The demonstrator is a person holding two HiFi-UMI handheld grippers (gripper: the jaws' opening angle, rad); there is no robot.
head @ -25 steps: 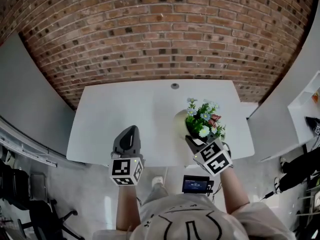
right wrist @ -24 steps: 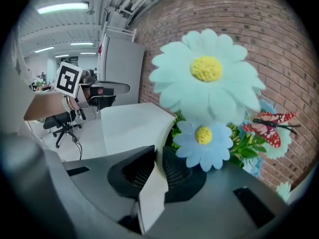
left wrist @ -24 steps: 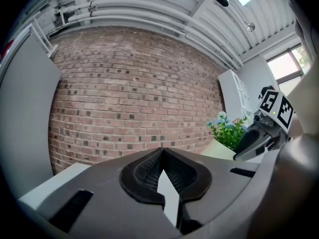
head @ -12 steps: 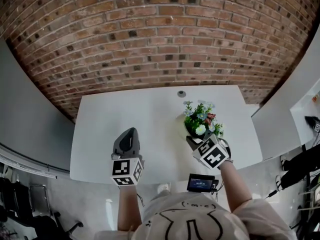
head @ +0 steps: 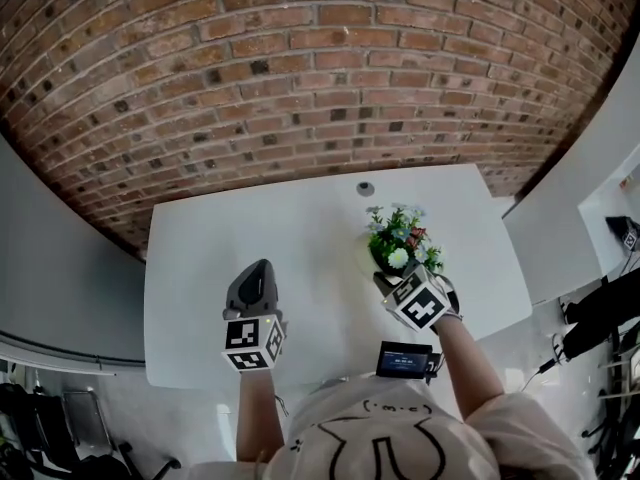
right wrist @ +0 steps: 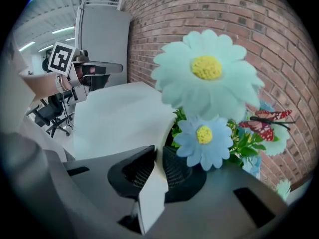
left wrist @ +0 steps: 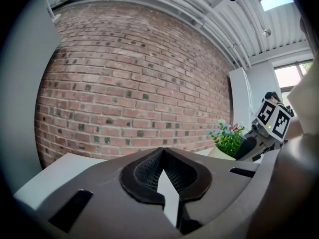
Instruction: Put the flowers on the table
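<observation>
A white pot of artificial flowers point(head: 400, 244) with green leaves and a red butterfly is over the right part of the white table point(head: 290, 228). My right gripper point(head: 386, 279) is shut on the pot's near rim. In the right gripper view the white rim point(right wrist: 152, 190) passes between the jaws, with the daisies point(right wrist: 207, 73) close above. I cannot tell whether the pot rests on the tabletop. My left gripper point(head: 258, 268) hovers over the table's front left, shut, with nothing in it point(left wrist: 162, 153). From the left gripper view the flowers point(left wrist: 228, 139) show at the right.
A brick wall point(head: 300, 78) stands behind the table. A round cable grommet point(head: 365, 188) sits near the table's far edge, just beyond the flowers. Grey panels point(head: 60, 268) flank the table. A small screen device point(head: 403, 360) hangs at the person's waist.
The person has stepped closer to the table. The right gripper has carried the pot from the front edge further in over the tabletop. The left gripper stays shut at about the same height.
</observation>
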